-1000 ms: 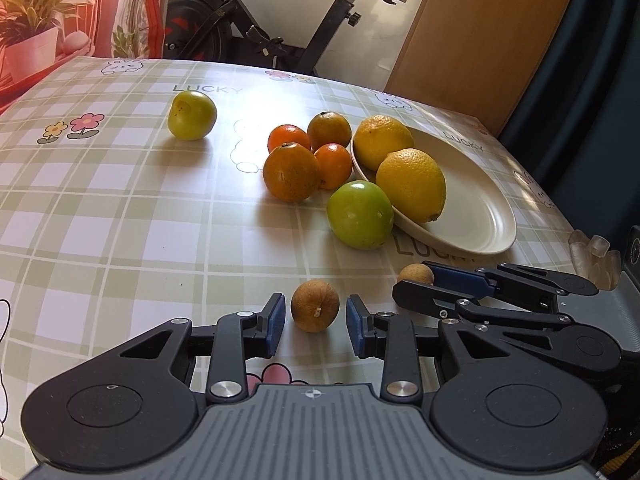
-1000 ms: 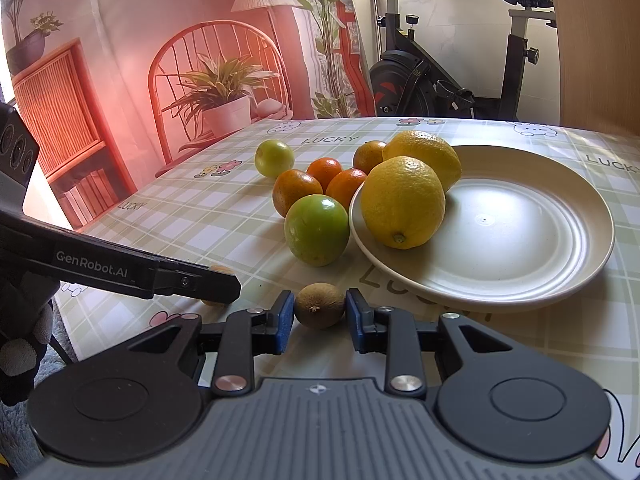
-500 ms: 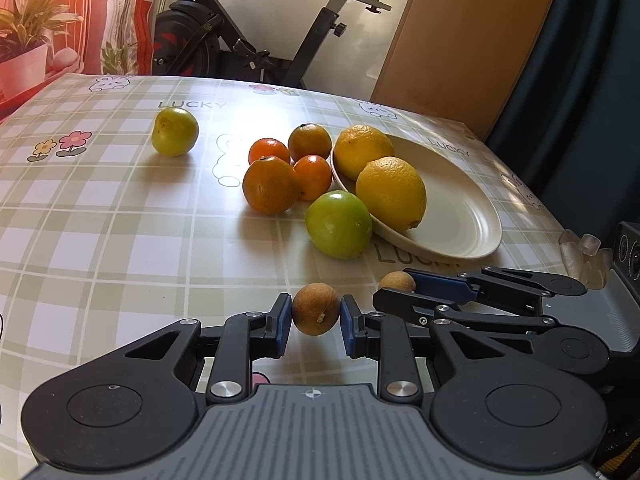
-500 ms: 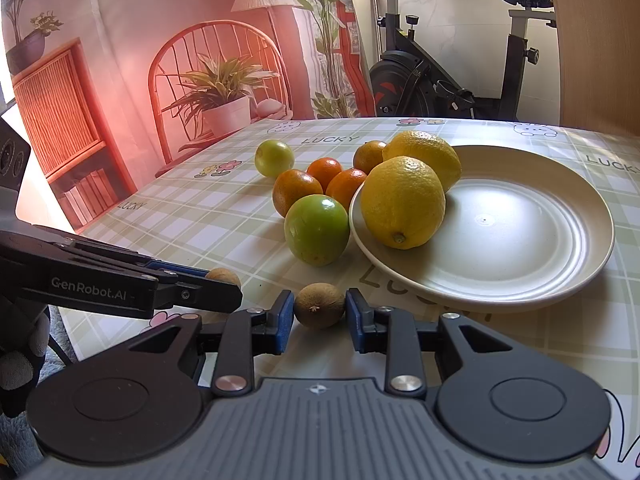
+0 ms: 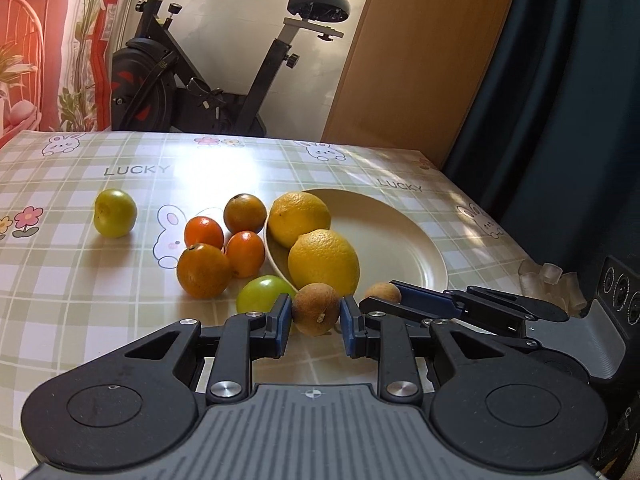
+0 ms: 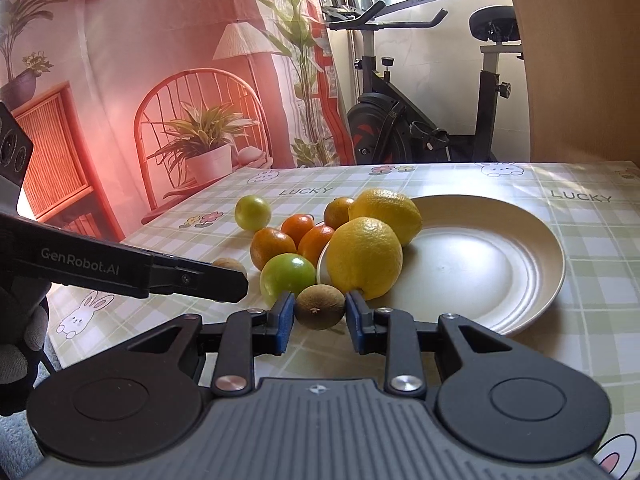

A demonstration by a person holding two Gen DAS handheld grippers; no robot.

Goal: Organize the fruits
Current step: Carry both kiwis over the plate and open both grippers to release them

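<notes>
"LUCKY" printed on the green-checked tablecloth [image 5: 80, 264]; "GenRobot.AI" on the left gripper [image 5: 315, 318] – clamped on a small round brown fruit [image 5: 316, 309], stem end toward 6 o'clock. Right gripper [image 6: 320, 315] pinching an olive-brown round fruit [image 6: 320, 306] – at 8 o'clock of the cream round plate [image 6: 532, 280].

Checked table [image 5: 72, 300] carries plate [image 5: 400, 240], oranges [image 5: 204, 270], green fruits [image 5: 115, 213].

The green-checked plastic tablecloth [image 5: 80, 300] looked smooth and glossy under the light. The round cream plate [image 6: 532, 248] had a satin sheen. Two yellow lemons [image 5: 324, 264] showed dimpled, waxy peel. The small brown fruit [image 5: 316, 309] looked dull and rough between matt black plastic fingers [image 5: 280, 320].
</notes>
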